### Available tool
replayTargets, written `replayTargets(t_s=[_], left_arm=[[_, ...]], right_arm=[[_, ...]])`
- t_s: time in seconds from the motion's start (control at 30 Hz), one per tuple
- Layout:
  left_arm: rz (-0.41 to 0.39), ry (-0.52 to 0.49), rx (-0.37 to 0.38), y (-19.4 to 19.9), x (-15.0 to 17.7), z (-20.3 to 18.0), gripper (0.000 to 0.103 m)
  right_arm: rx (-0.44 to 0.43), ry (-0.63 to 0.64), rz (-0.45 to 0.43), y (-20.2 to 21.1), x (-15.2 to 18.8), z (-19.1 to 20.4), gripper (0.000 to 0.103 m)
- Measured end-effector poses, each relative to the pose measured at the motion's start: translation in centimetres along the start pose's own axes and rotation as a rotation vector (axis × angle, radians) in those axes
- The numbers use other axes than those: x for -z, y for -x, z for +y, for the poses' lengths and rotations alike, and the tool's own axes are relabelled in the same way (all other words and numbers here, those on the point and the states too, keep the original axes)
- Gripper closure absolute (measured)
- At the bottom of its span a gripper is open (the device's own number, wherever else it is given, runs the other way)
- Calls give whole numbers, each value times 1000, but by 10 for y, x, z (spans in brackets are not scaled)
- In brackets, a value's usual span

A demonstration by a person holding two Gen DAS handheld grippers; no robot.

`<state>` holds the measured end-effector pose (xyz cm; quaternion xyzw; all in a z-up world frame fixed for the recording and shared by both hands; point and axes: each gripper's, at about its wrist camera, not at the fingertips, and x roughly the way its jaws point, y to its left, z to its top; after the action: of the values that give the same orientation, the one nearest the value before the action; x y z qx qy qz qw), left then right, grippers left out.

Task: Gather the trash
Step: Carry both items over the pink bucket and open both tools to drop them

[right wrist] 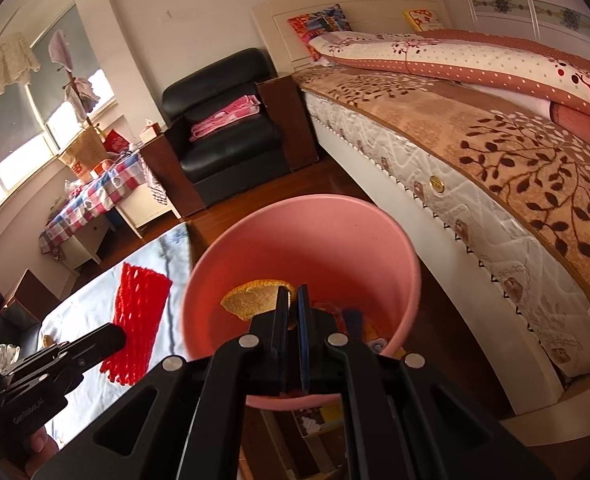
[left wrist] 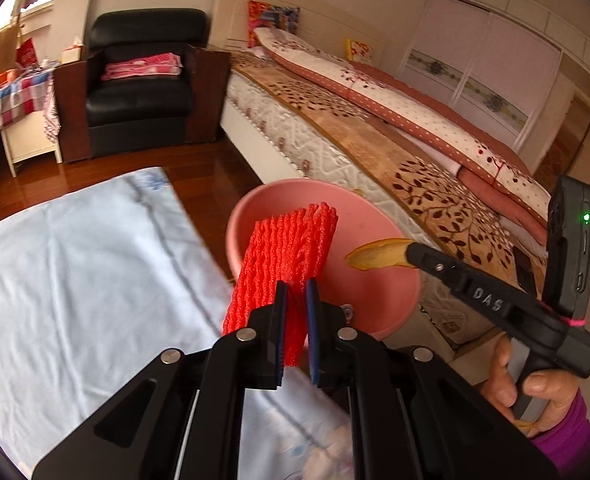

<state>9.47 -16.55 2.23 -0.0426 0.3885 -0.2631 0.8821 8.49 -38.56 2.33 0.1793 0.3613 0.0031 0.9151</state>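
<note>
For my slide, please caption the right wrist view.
Right tool holds orange peel over pink bin.

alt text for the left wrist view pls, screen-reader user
The left gripper is shut on a red foam fruit net, held in front of a pink bin. From the right, the right gripper holds a piece of orange peel at the bin's mouth; a pale blue cloth lies below, a bed behind.

Bin (right wrist: 375,248) bottom contents mostly behind right tool (right wrist: 293,312), unidentifiable.
</note>
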Motion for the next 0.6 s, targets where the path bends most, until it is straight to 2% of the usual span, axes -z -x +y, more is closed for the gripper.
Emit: replayTargets(t_s=[0.33, 0.6], left_arm=[[58, -26, 28, -47, -11, -22, 95], [97, -14, 18, -67, -5, -20, 95]], right_arm=[[39, -27, 18, -15, -2, -24, 98], [43, -23, 40, -26, 0, -27, 98]])
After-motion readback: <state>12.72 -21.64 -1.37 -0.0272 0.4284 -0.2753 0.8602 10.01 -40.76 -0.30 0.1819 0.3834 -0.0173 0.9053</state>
